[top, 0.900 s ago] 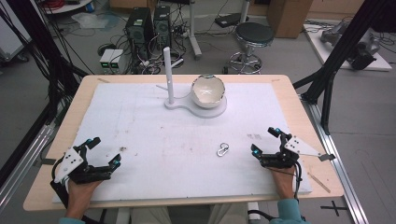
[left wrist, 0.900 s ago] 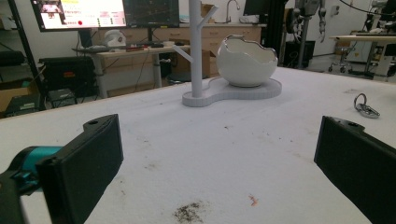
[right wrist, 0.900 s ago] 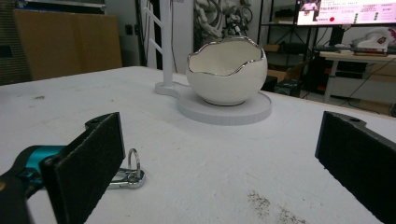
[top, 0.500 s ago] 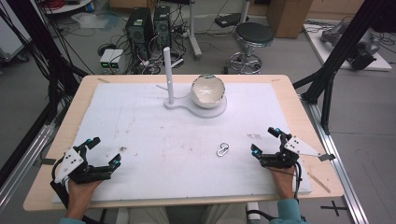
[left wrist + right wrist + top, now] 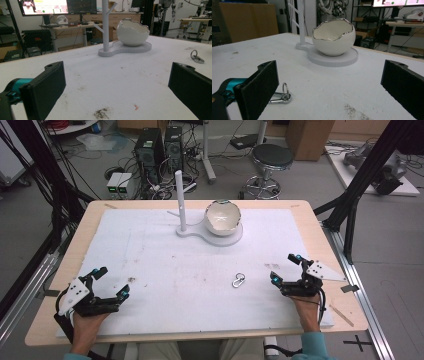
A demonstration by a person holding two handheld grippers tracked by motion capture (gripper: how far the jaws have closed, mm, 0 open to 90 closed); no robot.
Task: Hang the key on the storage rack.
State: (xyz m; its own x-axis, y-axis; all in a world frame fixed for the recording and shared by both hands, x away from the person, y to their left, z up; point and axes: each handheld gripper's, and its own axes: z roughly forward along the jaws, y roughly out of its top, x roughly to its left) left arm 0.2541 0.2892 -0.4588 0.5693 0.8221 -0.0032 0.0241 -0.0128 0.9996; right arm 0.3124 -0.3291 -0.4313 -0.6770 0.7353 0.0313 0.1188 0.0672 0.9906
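From the high view, the left gripper (image 5: 110, 285) rested at the near left corner of the white mat (image 5: 150, 250), jaws spread wide with nothing between them. The right gripper (image 5: 285, 268) sat at the near right, its jaws spread and empty as well. A small metal clip with a ring (image 5: 238, 280) lay flat on the mat, near the right gripper and to its left, well apart from the left one. At the far middle of the mat stood a white stand (image 5: 181, 205) with a post and side pegs, and on its round base sat an eggshell-shaped bowl (image 5: 223, 217).

In the left gripper view, both black jaws stood far apart over bare mat, and the clip (image 5: 196, 56) showed off to the right, beyond reach. The bowl (image 5: 132, 32) and the stand (image 5: 106, 27) lay ahead.

In the right gripper view, the jaws were likewise parted, and the clip (image 5: 280, 96) lay just beside the left-hand jaw, partly behind it, not between the two. The bowl (image 5: 334, 41) stood farther on.

By my reading, the work was at its start: neither hand had taken anything, and the clip was the piece to fetch. The next move would call for the right gripper to shift sideways until the clip sat between its jaws, drop low to the mat, and close on the thin metal, which lay flat and might slip.
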